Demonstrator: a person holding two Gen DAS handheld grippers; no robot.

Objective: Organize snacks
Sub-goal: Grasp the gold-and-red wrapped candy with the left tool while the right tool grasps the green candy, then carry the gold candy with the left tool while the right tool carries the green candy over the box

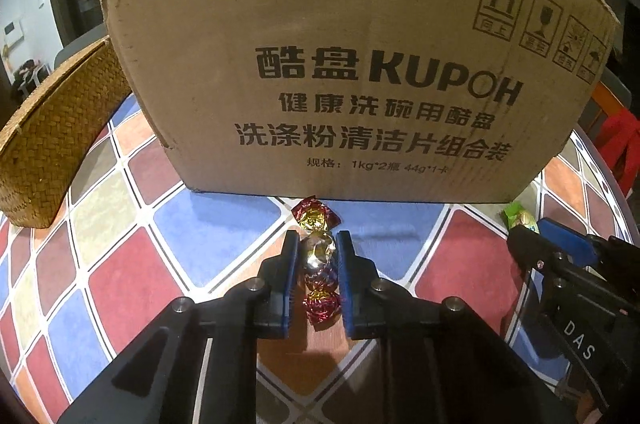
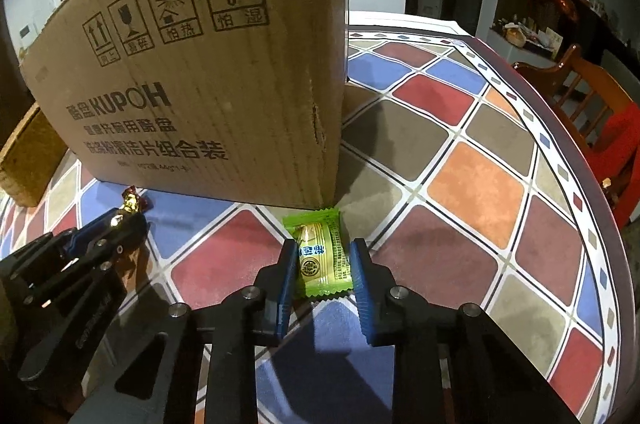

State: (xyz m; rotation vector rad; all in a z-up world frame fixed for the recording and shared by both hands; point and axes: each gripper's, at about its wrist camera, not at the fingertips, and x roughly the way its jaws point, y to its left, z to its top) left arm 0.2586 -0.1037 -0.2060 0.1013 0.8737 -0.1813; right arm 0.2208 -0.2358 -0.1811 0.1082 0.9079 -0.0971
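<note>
we've got both grippers clamped, left (image 1: 317, 256) on foil candy (image 1: 318, 264), right (image 2: 325, 258) on green candy (image 2: 322, 258); neither is in the box (image 1: 360, 43) yet.

The cardboard box (image 1: 360, 43) bears "酷盘KUPOH", "健康洗碗用酷盘", "洗涤粉清洁片组合装", the stamp "20271128 DP09" and four handling signs (arrows, glass, sun, umbrella). "DAS" stands on the right gripper (image 1: 524, 230) body.

Both wrist views tilt steeply down at the table (image 1: 224, 224), very near it. Left view faces the cardboard box (image 1: 352, 63) at 12 o'clock; right view has the same box (image 2: 208, 83) at 11 o'clock. Both share box and tablecloth.
</note>
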